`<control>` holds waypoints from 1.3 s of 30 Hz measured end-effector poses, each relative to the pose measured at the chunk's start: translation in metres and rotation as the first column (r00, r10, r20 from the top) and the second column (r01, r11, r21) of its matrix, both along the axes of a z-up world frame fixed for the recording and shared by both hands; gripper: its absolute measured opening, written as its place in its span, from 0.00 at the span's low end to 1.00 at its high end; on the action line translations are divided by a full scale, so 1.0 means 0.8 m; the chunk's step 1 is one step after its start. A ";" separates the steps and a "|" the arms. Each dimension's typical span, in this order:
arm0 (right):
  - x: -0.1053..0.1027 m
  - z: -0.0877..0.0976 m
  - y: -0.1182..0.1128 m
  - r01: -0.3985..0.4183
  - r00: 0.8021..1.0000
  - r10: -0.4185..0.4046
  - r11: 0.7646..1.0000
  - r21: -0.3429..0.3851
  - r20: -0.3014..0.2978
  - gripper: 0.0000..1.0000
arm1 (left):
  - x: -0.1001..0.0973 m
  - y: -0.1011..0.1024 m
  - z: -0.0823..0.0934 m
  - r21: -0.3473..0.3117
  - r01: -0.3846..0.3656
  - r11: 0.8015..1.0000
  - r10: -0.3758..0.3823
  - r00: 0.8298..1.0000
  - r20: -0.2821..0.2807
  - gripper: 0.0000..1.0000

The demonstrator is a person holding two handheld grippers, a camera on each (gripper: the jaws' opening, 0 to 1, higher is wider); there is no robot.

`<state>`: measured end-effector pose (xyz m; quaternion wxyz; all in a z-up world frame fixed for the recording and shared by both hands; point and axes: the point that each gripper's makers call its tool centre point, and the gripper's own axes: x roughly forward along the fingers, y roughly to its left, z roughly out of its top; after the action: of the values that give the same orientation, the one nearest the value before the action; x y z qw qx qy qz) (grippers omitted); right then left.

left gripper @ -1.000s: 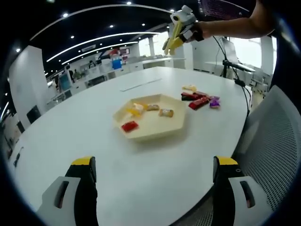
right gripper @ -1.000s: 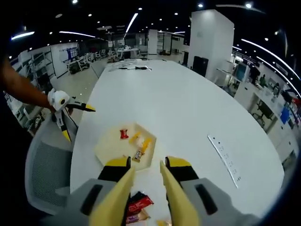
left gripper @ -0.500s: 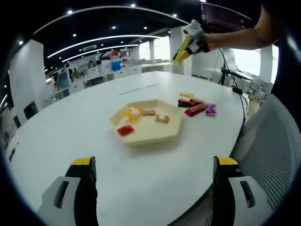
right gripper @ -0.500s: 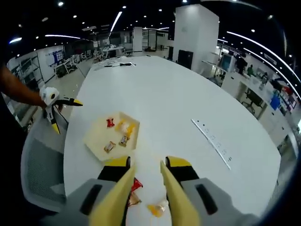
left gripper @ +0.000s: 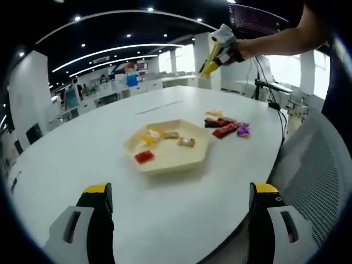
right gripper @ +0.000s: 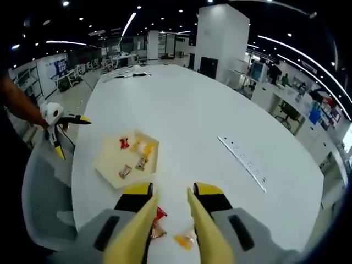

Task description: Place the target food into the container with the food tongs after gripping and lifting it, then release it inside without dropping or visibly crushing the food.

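In the left gripper view, the left gripper (left gripper: 176, 220) hung low over the near edge of the white tabletop (left gripper: 82, 165), its jaws spread wide apart with nothing between them. Beyond them sat the pale hexagonal tray (left gripper: 190, 159), the landmark here. Inside the tray lay a red wrapped sweet (left gripper: 144, 157) nearest the camera, a yellow wrapped piece (left gripper: 147, 138) behind it, and two brownish wrapped snacks (left gripper: 186, 142) toward the tray's right side. Past the tray's far right corner, loose on the tabletop, lay a cluster of wrapped snacks (left gripper: 224, 125): dark red bars, a purple piece and a pale yellow one at the far end. Higher and farther off, above that cluster, the right gripper (left gripper: 212, 60) hung in the air with the yellow food tongs (left gripper: 210, 61) in its jaws, held by a person's hand (left gripper: 237, 50).

In the right gripper view, the right gripper (right gripper: 169, 228) had its jaws closed down on the tongs' two yellow arms, whose tips stood a little apart and held nothing. Just below the tips lay a red wrapped snack (right gripper: 159, 213) and a yellow-orange one (right gripper: 183, 240), short of the tray (right gripper: 110, 165). Beyond the tray's left side, the left gripper (right gripper: 55, 129) hovered off the tabletop's edge over a mesh chair (right gripper: 41, 203). Far past the tray, a long strip (right gripper: 242, 162) lay on the tabletop.
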<state>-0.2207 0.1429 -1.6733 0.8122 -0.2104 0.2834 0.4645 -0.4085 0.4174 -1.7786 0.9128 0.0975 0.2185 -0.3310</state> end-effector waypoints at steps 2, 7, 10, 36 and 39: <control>0.002 0.001 -0.004 0.071 0.997 -0.071 0.997 0.009 -0.010 0.28 | -0.003 -0.007 0.001 -0.019 0.006 1.000 -0.006 1.000 -0.026 0.99; 0.005 -0.007 -0.012 0.118 0.993 -0.119 0.992 -0.043 -0.001 0.28 | -0.008 -0.023 0.007 0.008 0.073 0.997 -0.073 0.997 0.035 0.99; 0.007 -0.007 -0.018 0.147 0.989 -0.147 0.989 -0.036 -0.014 0.28 | -0.004 -0.016 0.004 0.023 0.049 0.999 -0.049 0.998 0.026 0.99; 0.035 -0.072 -0.087 0.230 0.971 -0.233 0.971 -0.064 -0.047 0.29 | 0.004 -0.005 0.004 0.043 0.011 0.999 -0.013 0.999 0.048 0.99; 0.037 -0.074 -0.085 0.243 0.968 -0.246 0.968 -0.059 -0.044 0.29 | 0.000 -0.008 0.001 0.039 0.027 0.999 -0.028 0.999 0.032 0.99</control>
<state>-0.1914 0.0751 -1.7324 0.8499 -0.1833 0.3400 0.3585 -0.4082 0.4110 -1.7776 0.9096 0.1235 0.2085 -0.3374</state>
